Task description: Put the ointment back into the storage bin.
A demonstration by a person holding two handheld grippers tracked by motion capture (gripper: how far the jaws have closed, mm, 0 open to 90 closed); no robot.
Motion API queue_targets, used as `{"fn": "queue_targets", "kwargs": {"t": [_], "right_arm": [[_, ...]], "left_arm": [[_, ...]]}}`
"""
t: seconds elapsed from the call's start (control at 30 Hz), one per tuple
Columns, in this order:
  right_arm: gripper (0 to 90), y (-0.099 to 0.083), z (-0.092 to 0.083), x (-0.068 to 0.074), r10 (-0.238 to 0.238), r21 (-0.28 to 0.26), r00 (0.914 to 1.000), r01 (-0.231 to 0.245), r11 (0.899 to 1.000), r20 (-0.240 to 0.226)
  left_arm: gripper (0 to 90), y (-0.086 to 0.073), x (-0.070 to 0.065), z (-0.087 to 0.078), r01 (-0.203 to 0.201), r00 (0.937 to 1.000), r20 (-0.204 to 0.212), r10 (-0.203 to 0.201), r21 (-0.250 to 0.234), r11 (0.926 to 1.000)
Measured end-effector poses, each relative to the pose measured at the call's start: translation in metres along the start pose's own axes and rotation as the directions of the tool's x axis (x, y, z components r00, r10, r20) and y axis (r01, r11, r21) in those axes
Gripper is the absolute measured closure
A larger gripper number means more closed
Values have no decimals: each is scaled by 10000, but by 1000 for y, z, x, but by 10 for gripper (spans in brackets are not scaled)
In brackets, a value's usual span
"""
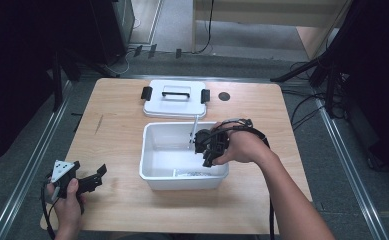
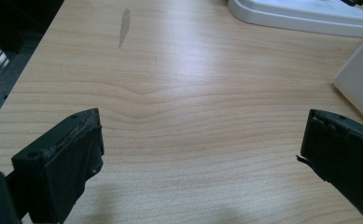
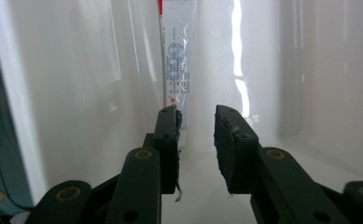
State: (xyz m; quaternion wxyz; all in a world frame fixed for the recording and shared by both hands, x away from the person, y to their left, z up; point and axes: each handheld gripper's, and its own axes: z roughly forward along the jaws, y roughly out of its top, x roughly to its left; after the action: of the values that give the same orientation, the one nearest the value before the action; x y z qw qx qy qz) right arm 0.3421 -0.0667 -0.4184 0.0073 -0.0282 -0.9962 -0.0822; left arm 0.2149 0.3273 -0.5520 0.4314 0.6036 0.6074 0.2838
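A white plastic bin (image 1: 147, 150) stands open in the middle of the wooden table. A long thin white packet (image 1: 194, 131) with blue print leans upright against the bin's far wall. My right gripper (image 1: 205, 146) reaches down into the bin from the right. In the right gripper view its jaws (image 3: 197, 114) stand a little apart with nothing between them, just short of the packet (image 3: 175, 60). My left gripper (image 1: 94, 177) rests low over the table's front left corner, its jaws (image 2: 200, 135) wide open over bare wood.
The bin's white lid (image 1: 174, 100) with black clips lies flat behind the bin, and its edge (image 2: 300, 11) appears in the left gripper view. Something pale lies on the bin floor (image 1: 194, 173). A small dark round spot (image 1: 224, 96) marks the table beside the lid.
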Motion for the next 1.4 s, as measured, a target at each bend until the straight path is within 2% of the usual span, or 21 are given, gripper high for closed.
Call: {"fn": "queue_targets", "kwargs": {"t": [0.07,0.1,0.27,0.3,0.37,0.6,0.7,0.8,1.0,1.03,1.1,1.13,1.17,1.2,1.23,1.3,1.33,1.37,1.4], "right_arm": [[728,-1,-2,0,35,-135,10000,-36,9999,-24],[733,-2,-6,0,217,-123,9998,-217,9997,20],[733,-9,-22,0,374,-498,9989,-359,9981,279],[733,-10,-27,0,601,-513,9978,-586,9970,277],[733,-16,-40,-2,709,-919,9969,-675,9935,346],[728,-31,-64,0,1024,-1237,9935,-956,9877,498],[727,-37,-68,0,1115,-1223,9923,-1043,9870,540],[715,-51,-72,1,1293,-1091,9896,-1220,9865,625],[695,-72,-69,0,1683,-1152,9843,-1614,9802,534],[686,-81,-64,0,1958,-1126,9793,-1892,9755,511],[680,-83,-62,0,2029,-1143,9779,-1962,9739,503],[677,-93,-56,-1,2309,-1269,9719,-2236,9664,453],[677,-93,-56,-1,2309,-1269,9719,-2236,9664,453],[677,-98,-53,-2,2446,-1364,9686,-2368,9619,434],[673,-108,-47,-3,2729,-1499,9611,-2641,9528,416],[651,-117,-42,-3,2990,-1581,9535,-2898,9439,380],[651,-117,-42,-3,2990,-1581,9535,-2898,9439,380],[627,-127,-35,-4,3399,-1683,9399,-3301,9288,321],[614,-130,-32,-3,3535,-1728,9349,-3435,9231,300]], "left_arm": [[0,0,0,0,-10,10000,-4,10,-3,10000],[0,0,0,0,-12,10000,0,12,-4,10000],[0,0,0,0,17,10000,1,-17,-44,10000],[0,0,0,0,4,10000,8,-4,-23,10000],[0,0,0,0,6,10000,8,-6,-30,10000],[0,0,0,0,-4,10000,-9,4,-10,10000],[0,0,0,0,-6,10000,-14,6,-30,10000],[0,0,0,0,-5,10000,-13,5,-44,10000],[0,0,0,0,-24,10000,-33,24,-16,10000],[0,0,-1,0,-27,10000,-38,26,-25,10000],[0,0,-1,0,-30,10000,-33,30,-22,10000],[0,0,0,0,-59,10000,-32,59,-14,10000],[0,0,0,0,-59,10000,-32,59,-14,10000],[0,0,-1,0,-22,10000,-33,22,-24,10000],[0,0,-1,0,-23,10000,-33,23,-25,10000],[0,0,-1,0,-24,10000,-36,24,-20,10000],[0,0,-1,0,-24,10000,-36,24,-20,10000],[0,0,-1,0,-34,10000,-35,34,-19,10000],[0,0,-1,0,-30,10000,-41,30,-22,10000]]}}
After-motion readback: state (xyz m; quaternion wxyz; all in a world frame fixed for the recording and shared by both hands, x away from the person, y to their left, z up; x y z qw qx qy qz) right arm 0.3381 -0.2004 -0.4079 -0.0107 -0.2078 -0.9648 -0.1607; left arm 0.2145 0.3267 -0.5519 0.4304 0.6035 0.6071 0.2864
